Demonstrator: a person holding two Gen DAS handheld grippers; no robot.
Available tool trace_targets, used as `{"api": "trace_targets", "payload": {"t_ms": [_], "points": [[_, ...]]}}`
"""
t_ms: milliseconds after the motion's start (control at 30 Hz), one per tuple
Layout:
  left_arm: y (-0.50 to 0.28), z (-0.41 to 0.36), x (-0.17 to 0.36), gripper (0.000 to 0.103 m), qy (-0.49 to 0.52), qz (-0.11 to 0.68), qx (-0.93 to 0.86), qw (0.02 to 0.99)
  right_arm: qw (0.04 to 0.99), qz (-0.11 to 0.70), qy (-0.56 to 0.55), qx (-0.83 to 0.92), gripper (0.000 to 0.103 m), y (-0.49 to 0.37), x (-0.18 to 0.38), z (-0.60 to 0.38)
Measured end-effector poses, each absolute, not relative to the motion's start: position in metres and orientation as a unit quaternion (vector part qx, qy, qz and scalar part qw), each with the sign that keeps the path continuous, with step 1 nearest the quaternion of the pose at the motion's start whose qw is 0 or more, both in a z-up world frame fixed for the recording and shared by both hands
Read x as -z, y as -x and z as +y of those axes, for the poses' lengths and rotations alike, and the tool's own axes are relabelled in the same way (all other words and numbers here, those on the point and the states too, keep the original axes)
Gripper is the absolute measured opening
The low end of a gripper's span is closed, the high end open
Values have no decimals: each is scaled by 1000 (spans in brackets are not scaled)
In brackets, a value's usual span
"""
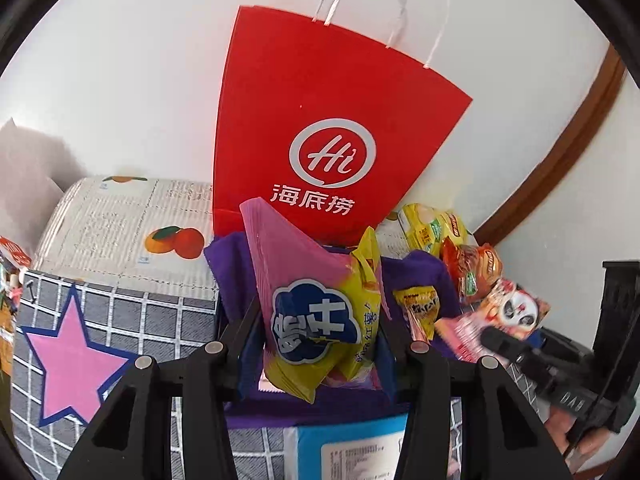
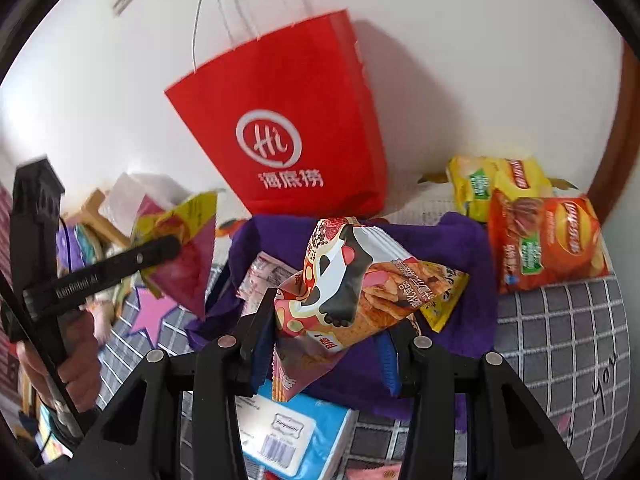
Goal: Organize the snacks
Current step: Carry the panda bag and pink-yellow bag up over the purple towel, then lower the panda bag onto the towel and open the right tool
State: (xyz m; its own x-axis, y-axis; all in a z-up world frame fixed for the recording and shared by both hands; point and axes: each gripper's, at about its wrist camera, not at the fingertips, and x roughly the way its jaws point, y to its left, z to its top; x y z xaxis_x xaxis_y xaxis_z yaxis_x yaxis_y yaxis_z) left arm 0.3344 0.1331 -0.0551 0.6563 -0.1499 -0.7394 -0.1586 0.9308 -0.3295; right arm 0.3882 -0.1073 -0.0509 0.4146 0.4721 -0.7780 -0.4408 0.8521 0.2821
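Here the left gripper (image 1: 316, 344) clamps the pink-and-yellow snack bag (image 1: 316, 320); the right gripper (image 2: 328, 344) grips the panda snack bag (image 2: 352, 284), both raised

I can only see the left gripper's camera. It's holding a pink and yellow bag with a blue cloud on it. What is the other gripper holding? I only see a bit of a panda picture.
Observer: The right gripper is shut on the panda snack bag, held above the purple cloth.
Operator: Are there more snacks I can't see well?
Observer: Yes. An orange chip bag lies to the right of the cloth, with a yellow chip bag behind it by the wall.
Operator: What's under the panda bag?
Observer: A blue and white tissue pack sits below it, at the near edge of the cloth.
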Motion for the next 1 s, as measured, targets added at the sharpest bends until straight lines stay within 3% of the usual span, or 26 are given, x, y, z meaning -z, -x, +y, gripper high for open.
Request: {"api": "trace_targets", "payload": {"t_ms": [467,1000], "points": [[-348,141,81,45,183,438,-21,880,790,527,33,-310,44,-412,119,-79],[-351,143,84,46,186,443,-15,877,778,546,45,-306,44,-420,158,-62]]}}
